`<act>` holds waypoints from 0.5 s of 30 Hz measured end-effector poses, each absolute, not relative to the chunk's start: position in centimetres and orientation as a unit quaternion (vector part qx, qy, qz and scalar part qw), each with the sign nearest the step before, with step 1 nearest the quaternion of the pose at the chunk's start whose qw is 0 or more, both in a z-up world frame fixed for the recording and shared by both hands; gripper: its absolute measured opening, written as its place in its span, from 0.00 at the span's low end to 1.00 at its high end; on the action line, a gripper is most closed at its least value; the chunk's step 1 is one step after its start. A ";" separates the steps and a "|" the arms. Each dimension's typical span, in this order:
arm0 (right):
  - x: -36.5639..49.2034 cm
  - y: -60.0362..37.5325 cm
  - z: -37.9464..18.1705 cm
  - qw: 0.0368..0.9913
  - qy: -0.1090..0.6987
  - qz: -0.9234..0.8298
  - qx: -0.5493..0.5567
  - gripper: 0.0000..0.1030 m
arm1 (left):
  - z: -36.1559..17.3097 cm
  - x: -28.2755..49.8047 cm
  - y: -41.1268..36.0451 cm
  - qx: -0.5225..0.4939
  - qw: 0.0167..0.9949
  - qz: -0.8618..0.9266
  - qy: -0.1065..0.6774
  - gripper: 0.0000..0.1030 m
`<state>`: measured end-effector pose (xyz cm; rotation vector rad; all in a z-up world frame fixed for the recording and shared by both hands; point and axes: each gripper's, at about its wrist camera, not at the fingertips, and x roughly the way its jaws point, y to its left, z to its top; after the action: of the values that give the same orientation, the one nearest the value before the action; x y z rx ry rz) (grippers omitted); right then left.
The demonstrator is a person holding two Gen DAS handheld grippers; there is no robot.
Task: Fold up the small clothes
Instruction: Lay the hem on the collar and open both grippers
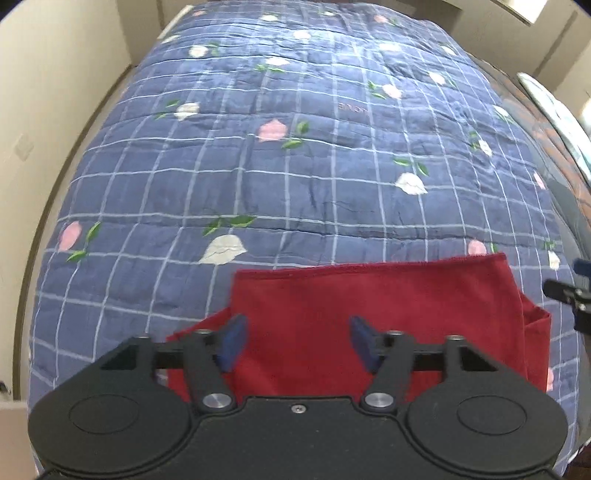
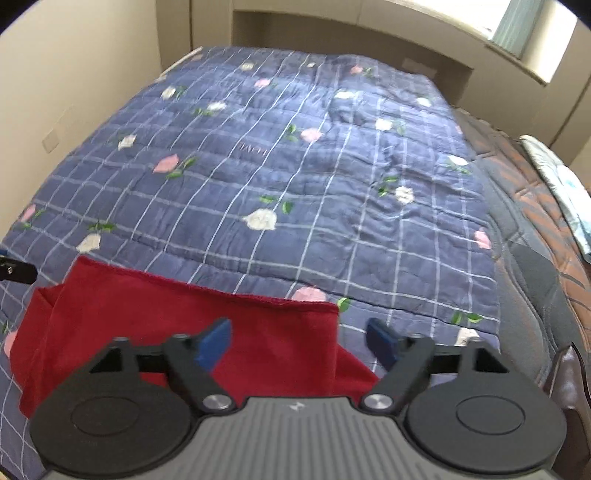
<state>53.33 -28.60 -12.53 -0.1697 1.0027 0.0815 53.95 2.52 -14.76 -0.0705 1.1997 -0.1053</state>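
Note:
A red cloth [image 1: 369, 295] lies folded over on the blue checked quilt [image 1: 295, 166], a lower layer sticking out at its left and right sides. My left gripper [image 1: 295, 338] hangs open above its left part, blue pads [image 1: 232, 339] wide apart and nothing between them. In the right wrist view the same red cloth [image 2: 166, 306] lies at lower left. My right gripper [image 2: 301, 341] stands open over the cloth's right edge, one pad over the cloth and one over the quilt. The right gripper's tip [image 1: 570, 291] shows at the far right of the left wrist view.
The quilt [image 2: 295, 166] with its flower print covers most of the bed. A cream wall [image 1: 55, 92] runs along the left. A dark bed edge and an orange patterned cover [image 2: 535, 206] lie on the right, under a window [image 2: 517, 22].

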 end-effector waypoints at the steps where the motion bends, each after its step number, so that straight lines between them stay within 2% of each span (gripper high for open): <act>1: 52.8 -28.8 -12.1 0.877 0.473 0.035 -0.076 0.94 | -14.5 53.7 2.7 -0.038 0.825 -0.042 0.562 0.76; 4: 50.9 -29.5 -10.7 0.887 0.458 0.022 -0.055 0.99 | -13.6 52.7 3.7 -0.057 0.830 -0.016 0.555 0.84; 8: 47.5 -30.4 -8.4 0.902 0.432 0.013 -0.027 1.00 | -11.8 50.8 4.8 -0.079 0.838 0.024 0.540 0.96; 15: 40.4 -31.8 -5.7 0.917 0.398 0.010 0.022 1.00 | -8.3 45.1 6.5 -0.108 0.856 0.083 0.499 0.99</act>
<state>40.40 -31.82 -5.73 0.0456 0.8180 0.0203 45.10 6.46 -8.34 -0.2272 1.0478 0.1747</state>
